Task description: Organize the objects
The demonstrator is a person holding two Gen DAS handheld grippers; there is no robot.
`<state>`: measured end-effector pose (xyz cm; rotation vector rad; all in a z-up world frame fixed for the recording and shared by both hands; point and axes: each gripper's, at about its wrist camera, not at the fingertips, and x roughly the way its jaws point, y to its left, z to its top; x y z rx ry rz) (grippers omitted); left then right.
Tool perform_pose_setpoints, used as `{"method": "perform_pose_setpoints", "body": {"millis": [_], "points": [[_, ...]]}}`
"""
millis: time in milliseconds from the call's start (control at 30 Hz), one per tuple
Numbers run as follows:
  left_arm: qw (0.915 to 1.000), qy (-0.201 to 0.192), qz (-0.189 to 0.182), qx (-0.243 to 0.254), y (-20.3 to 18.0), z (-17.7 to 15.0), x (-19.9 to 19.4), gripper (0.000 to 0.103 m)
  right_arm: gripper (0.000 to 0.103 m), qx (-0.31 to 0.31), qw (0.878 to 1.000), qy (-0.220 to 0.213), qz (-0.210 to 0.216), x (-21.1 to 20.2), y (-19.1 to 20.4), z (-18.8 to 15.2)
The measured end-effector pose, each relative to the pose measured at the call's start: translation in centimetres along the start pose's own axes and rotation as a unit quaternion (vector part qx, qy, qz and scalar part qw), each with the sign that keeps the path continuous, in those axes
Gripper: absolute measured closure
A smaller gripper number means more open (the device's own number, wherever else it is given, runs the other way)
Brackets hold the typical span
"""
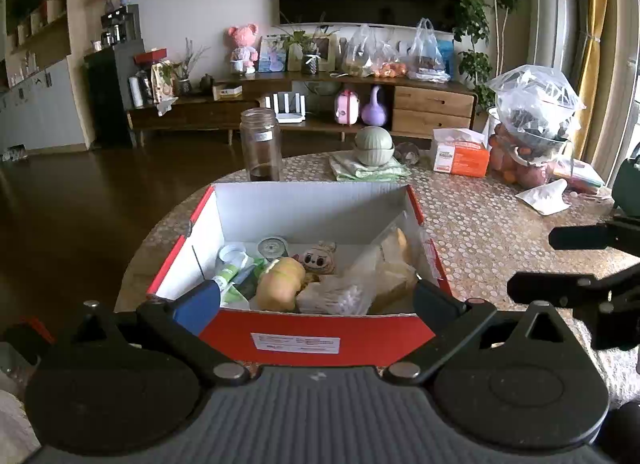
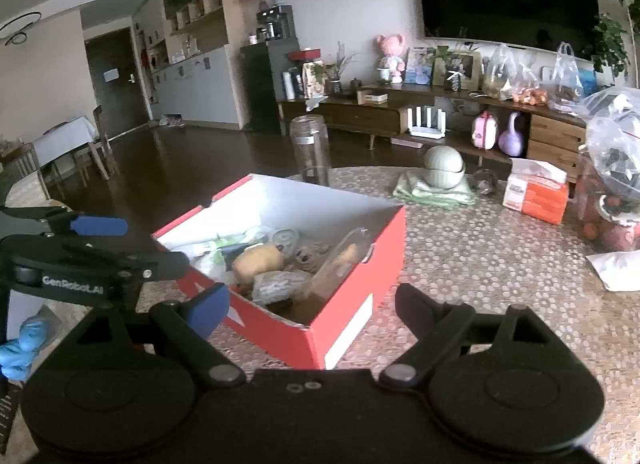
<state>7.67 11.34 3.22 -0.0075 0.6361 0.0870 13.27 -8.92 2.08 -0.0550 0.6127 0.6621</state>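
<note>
My left gripper (image 1: 316,300): jaws spread wide, holding nothing, straddling the near wall of the red box (image 1: 316,338).
My right gripper (image 2: 312,306): wide open too, empty, at the box's near corner.
Writing: "GenRobot.AI" on my left gripper's arm; the box label (image 1: 295,343) is unreadable.
Box contents: yellow plush (image 1: 278,284), small doll (image 1: 318,258), tin can (image 1: 273,247), green tube (image 1: 230,273).
Beyond, on the table (image 1: 480,232): glass jar (image 1: 261,144), orange tissue pack (image 1: 460,154).

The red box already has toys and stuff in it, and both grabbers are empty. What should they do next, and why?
Probably reach the right gripper toward the orange tissue pack lying loose on the table. Both grippers look open and hold nothing; the left gripper sits at the red box, whose far half looks bare. That is only a guess.
</note>
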Motion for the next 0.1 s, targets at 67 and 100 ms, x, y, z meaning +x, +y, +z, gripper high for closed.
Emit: {"method": "perform_pose_setpoints", "body": {"millis": [67,100], "points": [[1.0,0.003,-0.003,-0.003,-0.06,0.06,0.09,0.0,0.013,0.007,1.0,0.0,-0.007,-0.05,-0.82,0.06],[1.0,0.005,-0.007,-0.005,-0.11,0.09,0.16,0.0,0.013,0.011,1.0,0.0,-0.014,-0.08,-1.36,0.07]]}}
